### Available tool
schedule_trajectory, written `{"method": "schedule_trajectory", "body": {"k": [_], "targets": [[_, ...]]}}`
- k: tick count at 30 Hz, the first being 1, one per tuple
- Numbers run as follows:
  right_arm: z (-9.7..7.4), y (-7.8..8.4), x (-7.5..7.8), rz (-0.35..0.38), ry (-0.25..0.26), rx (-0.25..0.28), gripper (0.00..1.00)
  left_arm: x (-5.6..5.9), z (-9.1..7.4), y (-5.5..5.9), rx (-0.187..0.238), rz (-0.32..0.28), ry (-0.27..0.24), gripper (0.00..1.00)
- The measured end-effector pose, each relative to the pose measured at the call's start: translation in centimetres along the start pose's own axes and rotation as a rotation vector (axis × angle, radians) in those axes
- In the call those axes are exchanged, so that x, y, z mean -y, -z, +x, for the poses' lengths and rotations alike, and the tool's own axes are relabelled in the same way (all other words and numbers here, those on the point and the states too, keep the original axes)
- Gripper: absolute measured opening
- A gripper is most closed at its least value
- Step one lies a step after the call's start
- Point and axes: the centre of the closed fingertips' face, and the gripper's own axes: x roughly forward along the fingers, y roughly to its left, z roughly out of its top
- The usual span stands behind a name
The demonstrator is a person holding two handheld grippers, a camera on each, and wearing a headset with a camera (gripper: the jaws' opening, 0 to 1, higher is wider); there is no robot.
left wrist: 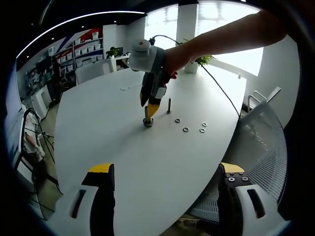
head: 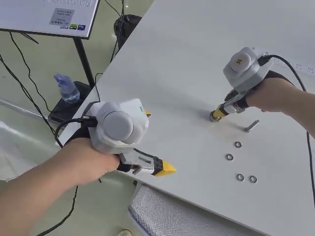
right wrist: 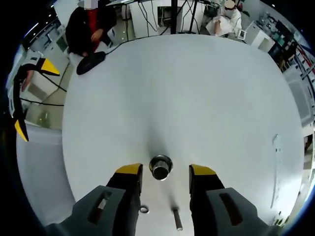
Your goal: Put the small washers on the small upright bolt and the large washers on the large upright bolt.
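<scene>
Head view: the right hand-held gripper (head: 219, 113) is held at the large bolt (head: 215, 117) on the smooth white surface (head: 187, 59); thin metal washers (head: 238, 144) lie near. Left gripper view: the left hand-held gripper (left wrist: 166, 168) is spread, empty. Right gripper view: its jaws are spread either side of the bolt's round shiny top; a straight lift is advised.

A white oval tabletop (left wrist: 123, 147) stands in a bright office; tall windows (left wrist: 160, 22) lie far, a grey mesh chair (left wrist: 261, 142) near right, shelves (left wrist: 86, 49) far left.
</scene>
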Motion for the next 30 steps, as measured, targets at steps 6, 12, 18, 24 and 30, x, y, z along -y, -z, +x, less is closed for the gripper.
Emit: {"method": "schedule_trajectory", "body": {"k": [6,12,18,24,30], "targets": [[-1.2,-0.3,-0.4,0.012,-0.001,0.023,0.38,0.3,0.0,0.0,-0.005,0.004,0.008,0.86],[-2.3,-0.1,-0.8,0.041,-0.01,0.032,0.38,0.7,0.1,0.2,-0.016,0.009,0.019,0.86],[-3.3,-0.2,-1.0,0.05,-0.003,0.047,0.38,0.5,-0.1,0.0,-0.017,0.019,0.018,0.85],[-3.9,0.3,-1.4,0.043,0.008,0.041,0.38,0.6,0.1,-0.1,-0.028,0.031,0.025,0.85],[-4.6,1.2,-1.5,0.046,0.013,0.038,0.38,0.9,0.5,-0.8,-0.027,0.043,0.032,0.85]]}}
